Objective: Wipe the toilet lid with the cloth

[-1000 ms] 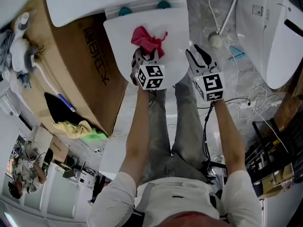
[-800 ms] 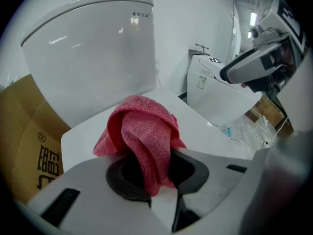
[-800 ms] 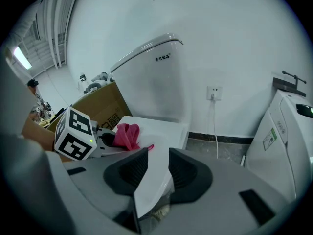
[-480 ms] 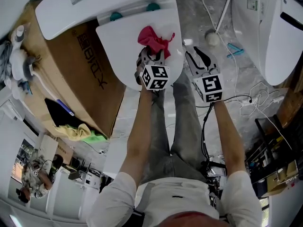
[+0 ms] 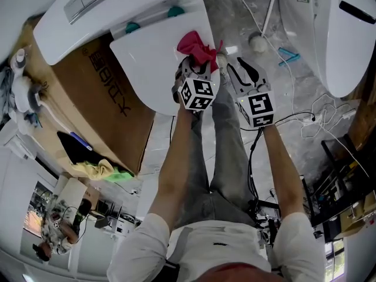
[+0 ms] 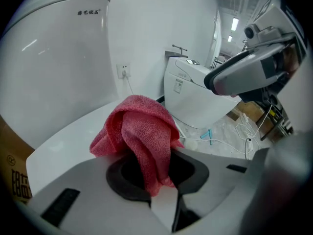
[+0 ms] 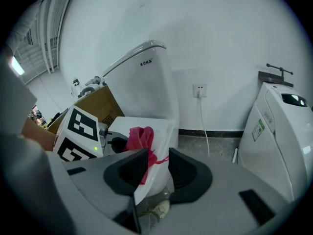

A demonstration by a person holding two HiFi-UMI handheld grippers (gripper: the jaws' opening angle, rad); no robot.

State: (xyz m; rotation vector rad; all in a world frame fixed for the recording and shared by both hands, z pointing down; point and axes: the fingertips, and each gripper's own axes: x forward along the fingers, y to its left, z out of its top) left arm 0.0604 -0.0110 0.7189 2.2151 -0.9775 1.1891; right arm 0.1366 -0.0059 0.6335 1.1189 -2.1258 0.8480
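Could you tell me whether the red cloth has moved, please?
Yes: the crumpled red cloth slid from the middle of the white toilet lid towards its right edge.

In the head view the left gripper's point(image 5: 195, 70) marker cube covers its jaws and the lower part of the cloth point(image 5: 197, 46). The near edge of the toilet lid point(image 5: 147, 63) lies under that gripper and the forearm. The tank point(image 5: 117, 10) and a second toilet point(image 5: 329, 34) are cut off by the picture's edges. In the left gripper view the cloth's end disappears between the jaws. In the right gripper view the print point(image 7: 146, 61) on the tank is too small to read, and a pale round thing point(image 7: 159, 210) on the floor is blurred.
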